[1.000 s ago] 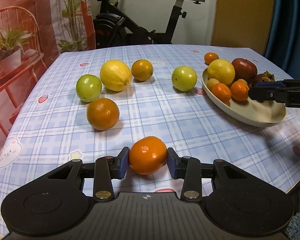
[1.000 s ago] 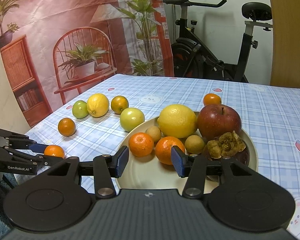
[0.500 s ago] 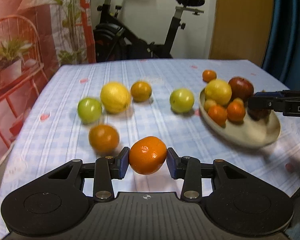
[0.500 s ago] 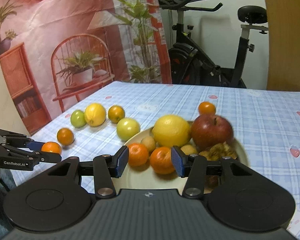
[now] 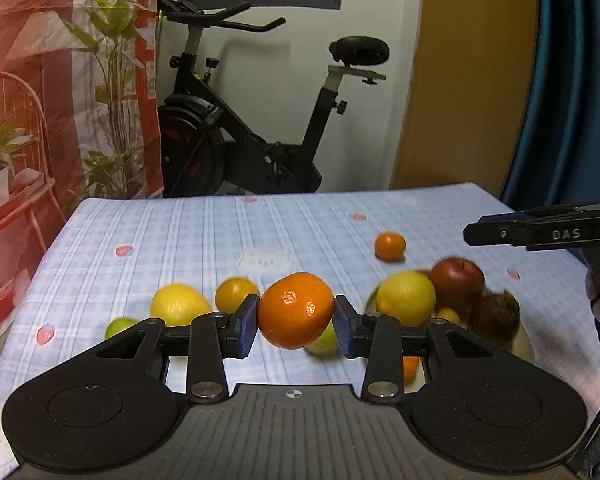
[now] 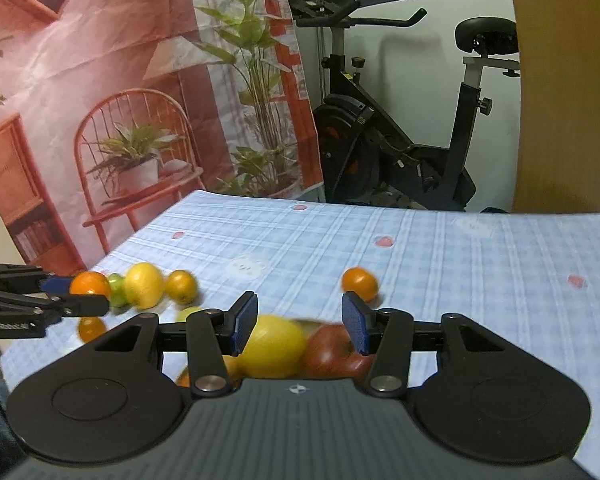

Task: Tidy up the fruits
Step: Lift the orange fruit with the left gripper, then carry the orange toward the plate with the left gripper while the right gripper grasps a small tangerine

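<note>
Both grippers have risen: left gripper (image 5: 295,327) clamps the orange (image 5: 295,310) clear above the checked tablecloth (image 5: 204,240), right gripper (image 6: 300,322) parted and empty above the plate (image 5: 526,344) holding lemon (image 5: 406,298) and apple (image 5: 456,282); exercise bike (image 5: 260,120) behind

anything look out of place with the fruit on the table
One small orange sits alone on the tablecloth beyond the plate, apart from the other loose fruit. Nothing looks spilled or damaged.
</note>
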### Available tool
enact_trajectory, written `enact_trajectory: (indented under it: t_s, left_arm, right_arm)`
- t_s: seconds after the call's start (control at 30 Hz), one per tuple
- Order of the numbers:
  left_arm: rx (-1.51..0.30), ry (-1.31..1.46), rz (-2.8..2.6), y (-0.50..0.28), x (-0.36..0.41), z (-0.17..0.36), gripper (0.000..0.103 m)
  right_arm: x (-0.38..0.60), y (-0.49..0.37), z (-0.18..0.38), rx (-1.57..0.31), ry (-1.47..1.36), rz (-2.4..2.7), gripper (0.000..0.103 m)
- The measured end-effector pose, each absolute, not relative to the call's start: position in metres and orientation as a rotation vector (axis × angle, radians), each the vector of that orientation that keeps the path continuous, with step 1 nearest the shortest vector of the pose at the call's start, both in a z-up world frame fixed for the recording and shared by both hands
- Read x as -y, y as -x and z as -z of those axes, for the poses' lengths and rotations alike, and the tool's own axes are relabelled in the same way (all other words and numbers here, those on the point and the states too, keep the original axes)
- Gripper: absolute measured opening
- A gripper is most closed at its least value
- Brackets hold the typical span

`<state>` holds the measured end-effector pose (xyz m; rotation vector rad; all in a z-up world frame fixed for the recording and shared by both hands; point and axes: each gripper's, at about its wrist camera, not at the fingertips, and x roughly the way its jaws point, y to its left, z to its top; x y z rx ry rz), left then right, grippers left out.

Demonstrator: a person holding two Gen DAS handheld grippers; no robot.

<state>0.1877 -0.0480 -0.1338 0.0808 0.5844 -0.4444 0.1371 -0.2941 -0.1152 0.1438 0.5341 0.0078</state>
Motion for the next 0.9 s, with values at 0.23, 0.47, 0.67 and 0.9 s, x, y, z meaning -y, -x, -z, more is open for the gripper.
enact_trajectory:
  t_s: [0.23,0.47,0.67,0.9]
  left_arm:
    - [-0.606,-0.016,0.421,-0.212,0.046,0.142,0.042]
    - [-0.641,0.022,0.413,-0.228,0.04,0.151,0.042]
    - [-0.66,0.038,0.423,-0.235,0.038,0.156,0.042]
    - [-0.669,0.025,0.46,-0.235,0.045,0.158,0.042]
  right_arm:
    - [0.318,-0.197,0.126,-0.613,-0.073,-0.036,0.05]
    - [0.336,-0.259,0.148,-0.728,-0.052,-0.051,0.05]
    - [0.343,-0.287,0.17,-0.842,-0.036,-0.069,0.05]
    - [0.346,-0.292,0.177,-0.888,-0.038,-0.075,0.04]
